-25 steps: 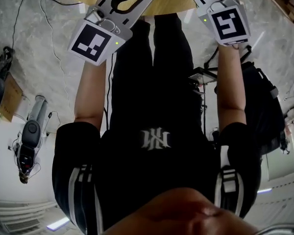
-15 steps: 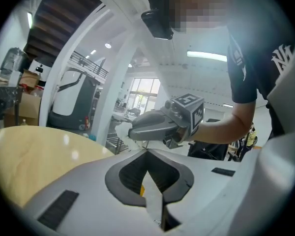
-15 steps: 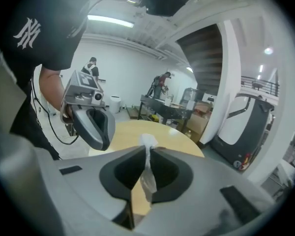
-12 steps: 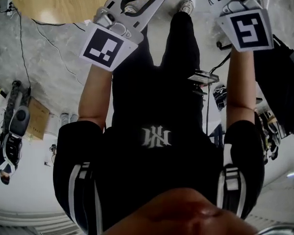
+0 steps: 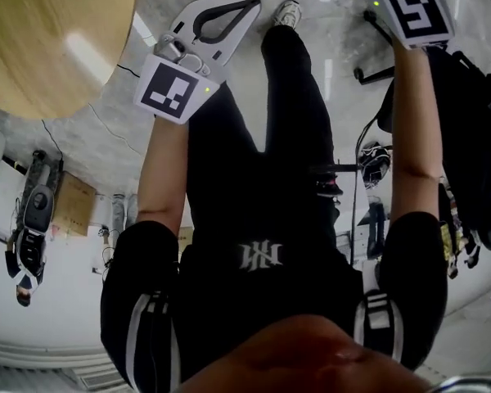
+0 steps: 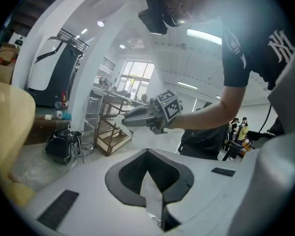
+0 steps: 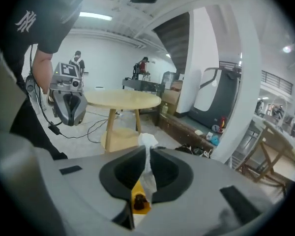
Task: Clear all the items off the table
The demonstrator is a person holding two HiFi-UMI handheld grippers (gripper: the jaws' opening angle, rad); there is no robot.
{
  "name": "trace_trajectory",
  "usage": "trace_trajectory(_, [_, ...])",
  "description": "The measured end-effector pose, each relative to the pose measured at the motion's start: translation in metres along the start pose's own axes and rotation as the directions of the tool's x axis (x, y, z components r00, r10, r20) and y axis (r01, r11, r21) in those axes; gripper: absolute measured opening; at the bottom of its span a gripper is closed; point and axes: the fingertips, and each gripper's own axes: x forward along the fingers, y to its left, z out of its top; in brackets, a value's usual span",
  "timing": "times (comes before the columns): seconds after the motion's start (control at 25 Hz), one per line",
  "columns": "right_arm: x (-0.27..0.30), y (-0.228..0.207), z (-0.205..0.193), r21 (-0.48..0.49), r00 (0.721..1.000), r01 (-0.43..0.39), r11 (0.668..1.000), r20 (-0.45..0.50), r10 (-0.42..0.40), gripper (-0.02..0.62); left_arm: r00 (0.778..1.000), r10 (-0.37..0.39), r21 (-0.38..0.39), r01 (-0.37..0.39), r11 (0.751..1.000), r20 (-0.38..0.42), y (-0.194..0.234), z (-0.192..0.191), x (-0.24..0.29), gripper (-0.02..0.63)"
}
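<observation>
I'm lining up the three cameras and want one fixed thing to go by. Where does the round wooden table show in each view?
Head view: the round wooden table fills the top left corner.
Left gripper view: a pale tan curved surface at the left edge, probably its top.
Right gripper view: left of centre, standing on its legs.
Shared landmark: the white logo on the person's black shirt.

A thin, pale strip of wrapper (image 6: 151, 194) is off the counter, standing on edge, pinched between the shut jaws of the left gripper (image 6: 148, 157). A crumpled white wrapper (image 7: 147, 173) with a yellow lower end and a dark brown bit on it is clamped upright in the right gripper (image 7: 146, 150). Its twisted white tip pokes out past the jaws.
</observation>
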Motion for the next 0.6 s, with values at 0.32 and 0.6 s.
trace_trajectory(0.32, [0.088,0.015,-0.127,0.121,0.998,-0.049,0.991,0.052,0.043,0.031,0.997,0.067,-0.042,-0.069,0.997,-0.044,0.056,-0.103,0.084,0.012])
trace_trajectory(0.6, [0.161,0.037,-0.225,0.187,0.998,-0.063,0.98,0.038,0.057,0.032,0.996,0.081,-0.042,-0.083,0.996,-0.044,0.096,-0.17,0.127,0.012])
